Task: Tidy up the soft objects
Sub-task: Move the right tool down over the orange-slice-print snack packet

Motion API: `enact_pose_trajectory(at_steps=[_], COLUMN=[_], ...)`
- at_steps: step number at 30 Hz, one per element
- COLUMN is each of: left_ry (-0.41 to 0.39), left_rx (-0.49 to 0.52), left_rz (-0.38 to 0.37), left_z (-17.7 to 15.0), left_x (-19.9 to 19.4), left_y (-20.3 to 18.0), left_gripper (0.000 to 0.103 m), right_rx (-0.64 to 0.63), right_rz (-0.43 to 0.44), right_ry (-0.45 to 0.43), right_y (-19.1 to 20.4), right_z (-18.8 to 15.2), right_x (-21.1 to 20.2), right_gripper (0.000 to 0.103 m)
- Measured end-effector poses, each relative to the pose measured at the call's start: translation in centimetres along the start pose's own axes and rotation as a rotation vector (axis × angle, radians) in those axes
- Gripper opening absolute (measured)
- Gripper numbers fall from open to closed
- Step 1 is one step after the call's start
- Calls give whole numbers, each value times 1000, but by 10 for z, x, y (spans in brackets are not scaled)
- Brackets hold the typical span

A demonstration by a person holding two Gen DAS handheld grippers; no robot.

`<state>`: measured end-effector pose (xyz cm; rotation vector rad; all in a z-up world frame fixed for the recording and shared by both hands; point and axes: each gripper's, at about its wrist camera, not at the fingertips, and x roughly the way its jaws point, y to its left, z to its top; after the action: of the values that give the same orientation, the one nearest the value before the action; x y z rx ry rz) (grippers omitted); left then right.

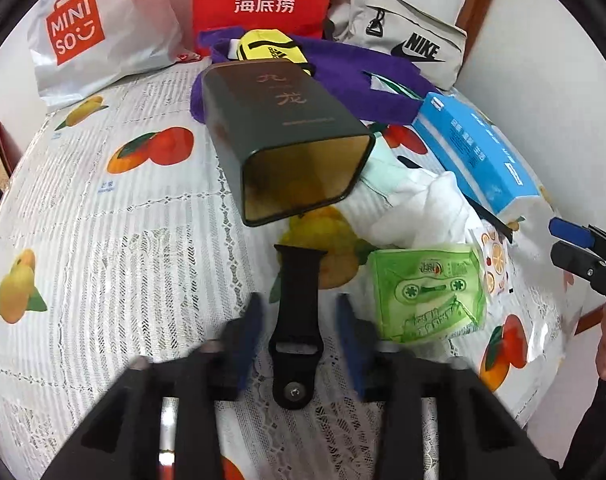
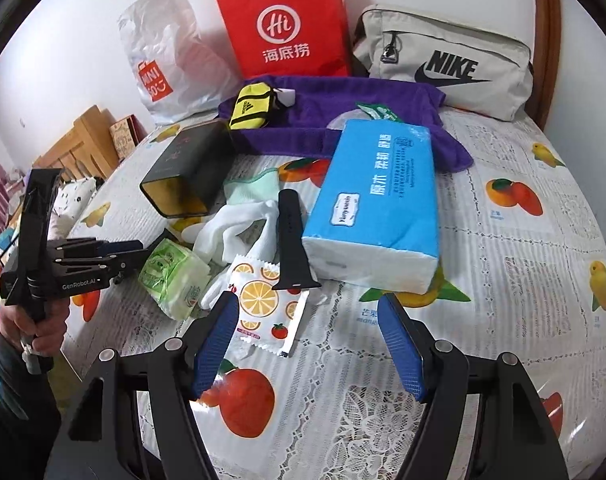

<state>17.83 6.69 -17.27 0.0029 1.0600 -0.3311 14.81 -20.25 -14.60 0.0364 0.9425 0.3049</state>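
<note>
Your left gripper point(image 1: 299, 344) has its pads spread either side of the black strap point(image 1: 297, 320), not pinching yet. The strap lies near the table's front edge w/ the open tin point(image 1: 291, 144) just beyond. Centre on the strap's middle, then squeeze. Right gripper point(image 2: 309, 344) hangs spread wide, empty.

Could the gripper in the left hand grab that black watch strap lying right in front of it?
Probably yes: the black watch strap lies flat on the tablecloth between the left gripper's parted fingers, nothing covering it.
</note>
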Motion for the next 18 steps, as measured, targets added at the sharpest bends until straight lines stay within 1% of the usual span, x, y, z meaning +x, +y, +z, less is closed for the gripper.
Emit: enact_pose_trajectory(at_steps=[1, 4, 5, 6, 7, 8, 10, 12, 18], left_ry=[-2, -8, -12, -22, -27, -25, -18, -28, -38], left_rx=[5, 63, 83, 105, 116, 109, 92, 91, 39], left_rz=[1, 44, 69, 101, 103, 86, 78, 81, 50], left_z=[-1, -6, -7, -8, -8, -8, -8, -10, -9], left_x=[1, 4, 5, 5, 5, 4, 2, 3, -4], left_y=[0, -6, -9, -12, -13, -12, -10, -10, -2], left_gripper=[44, 43, 37, 28, 24, 20, 20, 20, 20], right_rx=[-4, -14, -18, -21, -22, -23, -24, -34, -63], right_rz=[-2, -3, -5, -6, -7, -8, -5, 3, 25], right_ry=[0, 3, 5, 8, 12, 16, 23, 28, 66], right_y=[2, 6, 8, 9, 10, 10, 11, 13, 22], right_z=[0, 0, 0, -1, -1, -1, -3, -4, -7], right_x=[0, 2, 2, 3, 5, 6, 8, 11, 25], right_gripper=[72, 72, 72, 72, 72, 72, 72, 72, 72])
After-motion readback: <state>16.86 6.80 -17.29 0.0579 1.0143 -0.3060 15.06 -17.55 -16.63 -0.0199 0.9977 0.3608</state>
